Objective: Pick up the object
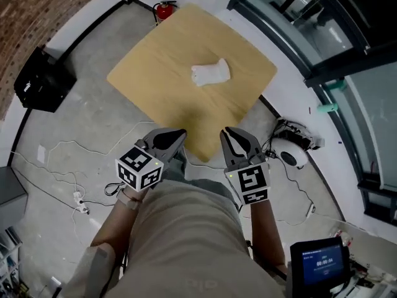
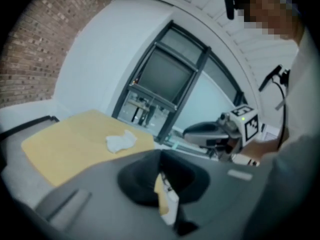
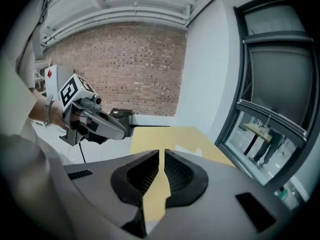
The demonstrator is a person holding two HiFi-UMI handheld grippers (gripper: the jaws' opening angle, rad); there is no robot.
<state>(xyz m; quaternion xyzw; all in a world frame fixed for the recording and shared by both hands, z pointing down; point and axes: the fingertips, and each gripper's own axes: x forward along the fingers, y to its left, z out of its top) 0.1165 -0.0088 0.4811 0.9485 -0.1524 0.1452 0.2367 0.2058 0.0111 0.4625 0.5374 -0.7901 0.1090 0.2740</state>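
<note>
The object is a crumpled white cloth [image 1: 210, 73] lying near the middle of a square light-wood table [image 1: 155, 61]. In the left gripper view the cloth [image 2: 120, 141] shows on the tabletop [image 2: 60, 146] ahead of the jaws. My left gripper [image 1: 179, 134] and right gripper [image 1: 226, 131] are side by side over the table's near corner, well short of the cloth. Both are shut with nothing between the jaws. The left gripper's own jaws [image 2: 161, 170] and the right's [image 3: 162, 156] meet with only a thin slit. Each gripper sees the other: the right gripper [image 2: 187, 132], the left gripper [image 3: 121, 132].
A red fire extinguisher [image 1: 164, 9] stands beyond the table's far corner. A black case [image 1: 42, 79] sits on the floor at left, with cables [image 1: 74, 194] trailing nearby. A white device [image 1: 291, 151] lies at right by a glass wall [image 1: 335, 36]. A lit screen [image 1: 317, 261] is at lower right.
</note>
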